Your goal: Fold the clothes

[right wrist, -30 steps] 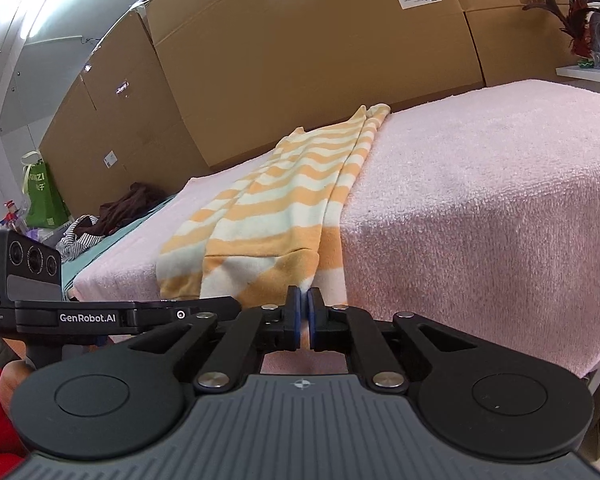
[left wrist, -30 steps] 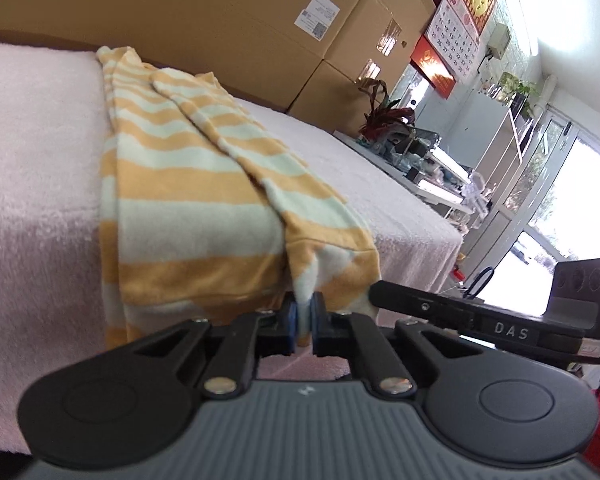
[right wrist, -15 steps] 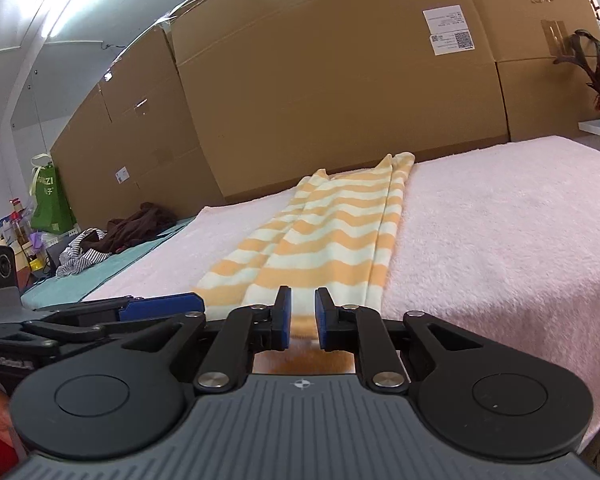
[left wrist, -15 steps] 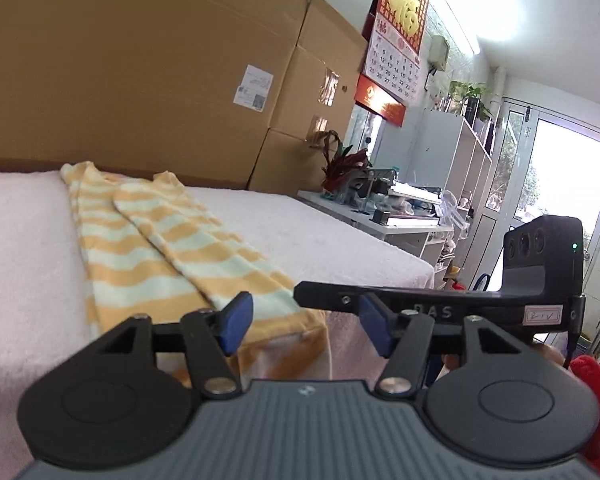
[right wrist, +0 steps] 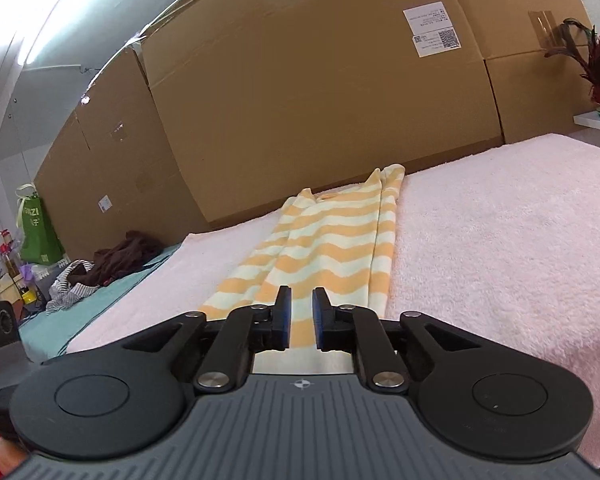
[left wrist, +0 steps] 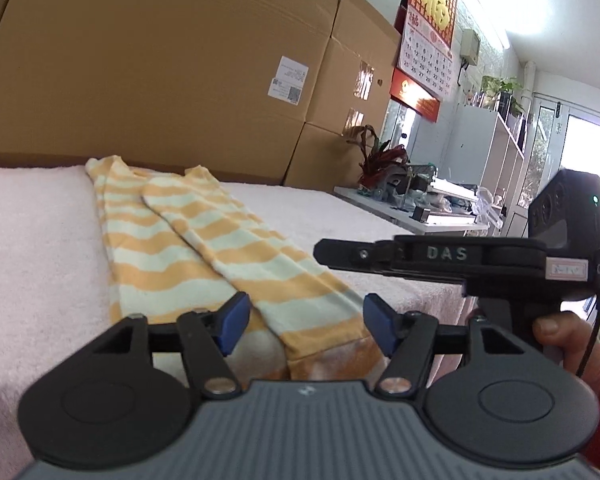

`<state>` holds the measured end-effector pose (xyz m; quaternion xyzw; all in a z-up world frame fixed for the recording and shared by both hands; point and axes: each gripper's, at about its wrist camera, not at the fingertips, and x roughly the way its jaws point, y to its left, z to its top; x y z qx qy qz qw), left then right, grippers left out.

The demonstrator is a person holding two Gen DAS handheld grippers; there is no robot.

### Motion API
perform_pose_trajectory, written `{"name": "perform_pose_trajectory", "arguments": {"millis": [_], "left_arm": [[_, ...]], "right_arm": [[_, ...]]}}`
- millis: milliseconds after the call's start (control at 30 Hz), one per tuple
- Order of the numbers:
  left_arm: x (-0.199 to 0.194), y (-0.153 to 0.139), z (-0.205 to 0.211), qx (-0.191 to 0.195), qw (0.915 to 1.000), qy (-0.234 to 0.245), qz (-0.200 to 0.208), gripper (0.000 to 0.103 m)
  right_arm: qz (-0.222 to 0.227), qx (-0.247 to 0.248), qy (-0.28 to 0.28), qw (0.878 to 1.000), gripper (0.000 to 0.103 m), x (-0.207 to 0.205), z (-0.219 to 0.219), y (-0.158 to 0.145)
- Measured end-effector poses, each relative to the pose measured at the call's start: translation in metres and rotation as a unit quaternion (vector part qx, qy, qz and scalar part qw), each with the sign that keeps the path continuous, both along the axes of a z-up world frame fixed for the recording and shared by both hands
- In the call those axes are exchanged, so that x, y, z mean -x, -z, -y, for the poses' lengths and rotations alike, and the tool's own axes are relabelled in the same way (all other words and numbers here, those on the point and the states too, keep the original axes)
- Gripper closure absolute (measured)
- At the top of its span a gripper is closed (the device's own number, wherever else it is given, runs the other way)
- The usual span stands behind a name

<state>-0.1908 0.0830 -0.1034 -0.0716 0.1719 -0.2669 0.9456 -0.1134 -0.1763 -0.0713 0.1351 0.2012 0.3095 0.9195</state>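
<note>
The striped garment (left wrist: 188, 248) lies as a long narrow strip on the pink towel-covered table (right wrist: 500, 240), its long axis running straight away from both grippers, near hem just ahead. The left gripper (left wrist: 304, 320) gapes wide and empty; the right gripper (right wrist: 300, 318) stands narrowly parted, holding nothing, about equally near.

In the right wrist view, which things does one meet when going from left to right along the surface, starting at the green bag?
Green bag → dark clothes pile → teal cover → striped garment → pink blanket → red-leaved plant.
</note>
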Motion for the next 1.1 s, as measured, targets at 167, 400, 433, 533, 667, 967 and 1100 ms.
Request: {"name": "perform_pose_trajectory", "arguments": {"millis": [167,400,433,533,667,967,1100], "left_arm": [[0.001,-0.006,-0.017,0.030,0.9995,0.000,-0.002,0.035],[-0.033,-0.029,-0.030,0.022,0.9975,-0.066,0.008,0.030],[-0.038,-0.029,-0.033,0.022,0.9964,-0.082,0.000,0.030],[-0.050,-0.025,-0.045,0.021,0.9941,-0.104,-0.024,0.028],[-0.065,-0.027,-0.049,0.019,0.9935,-0.106,-0.037,0.025],[-0.099,-0.049,-0.053,-0.066,0.9926,-0.102,-0.003,0.017],[-0.130,-0.044,-0.052,-0.082,0.9904,-0.111,-0.006,0.017]], "right_arm": [[-0.031,-0.007,0.025,0.999,0.100,-0.016,0.012,0.012],[-0.039,-0.006,0.021,0.999,0.076,-0.031,-0.002,-0.001],[-0.050,0.009,0.030,0.998,0.078,-0.038,-0.006,0.001],[-0.056,0.001,0.046,0.997,0.093,-0.046,0.002,0.007],[-0.070,-0.012,0.005,0.997,0.087,-0.053,-0.006,0.003],[-0.071,-0.013,-0.005,0.997,0.086,-0.083,0.004,-0.019],[-0.084,0.002,-0.024,0.996,0.086,-0.117,-0.006,-0.032]]}}
